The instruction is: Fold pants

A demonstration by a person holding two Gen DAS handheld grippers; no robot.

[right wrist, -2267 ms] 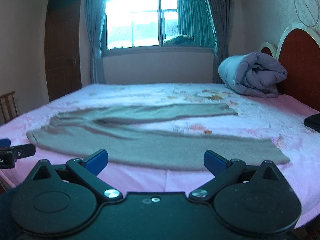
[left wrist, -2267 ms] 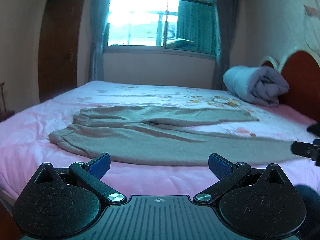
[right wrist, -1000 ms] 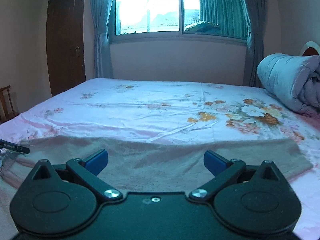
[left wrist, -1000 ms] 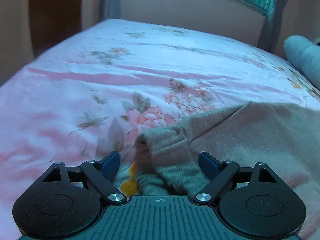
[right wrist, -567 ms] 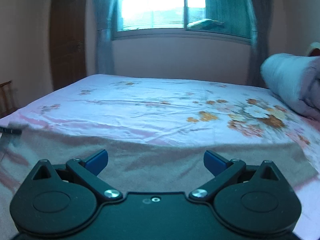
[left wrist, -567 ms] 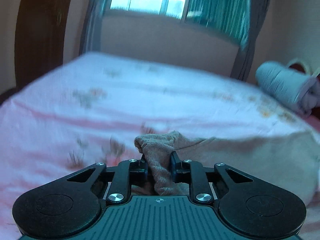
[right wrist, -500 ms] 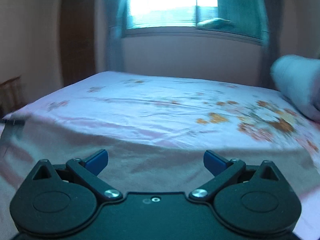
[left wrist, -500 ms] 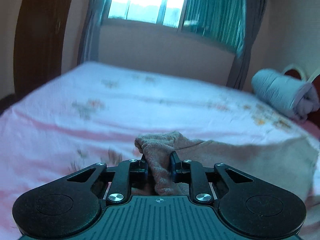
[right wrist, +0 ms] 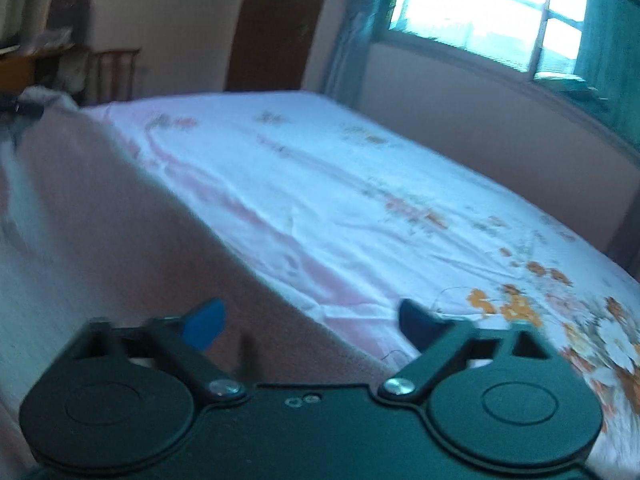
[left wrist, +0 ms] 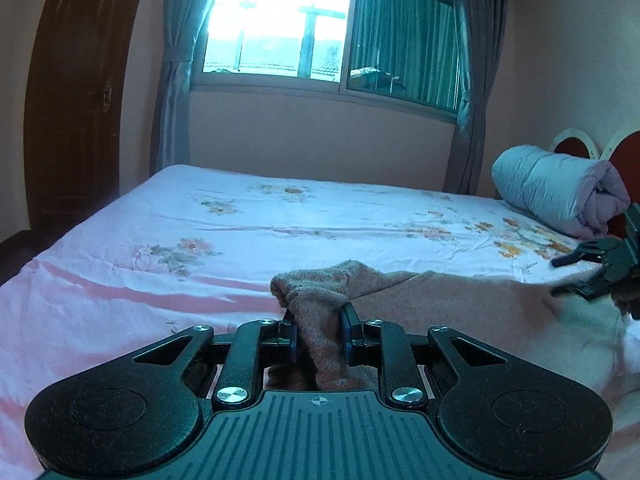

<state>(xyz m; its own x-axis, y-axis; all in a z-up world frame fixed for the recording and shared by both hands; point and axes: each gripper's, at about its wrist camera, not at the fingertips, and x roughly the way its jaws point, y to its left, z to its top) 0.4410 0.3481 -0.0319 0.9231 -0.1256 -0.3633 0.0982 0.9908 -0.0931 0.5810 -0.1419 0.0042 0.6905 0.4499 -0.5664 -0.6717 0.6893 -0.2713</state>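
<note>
Beige-brown pants [left wrist: 460,300] lie along the near edge of the bed. My left gripper [left wrist: 318,338] is shut on a bunched end of them, a fold of cloth [left wrist: 320,284] sticking up between the fingers. In the left wrist view my right gripper [left wrist: 592,270] is at the far right, over the other end of the pants, fingers apart. In the blurred, tilted right wrist view my right gripper [right wrist: 310,320] is open and empty above the pants [right wrist: 120,220].
The bed [left wrist: 240,224] has a pink floral sheet. A rolled grey quilt [left wrist: 556,192] lies by the red headboard [left wrist: 624,156]. A window [left wrist: 320,40] and curtains stand behind. A dark door [left wrist: 72,100] is left. A wooden chair [right wrist: 116,72] stands beyond the bed.
My left gripper has closed on the end of the pants and lifted it. My right gripper has stayed open, swung left and tilted over the other end.
</note>
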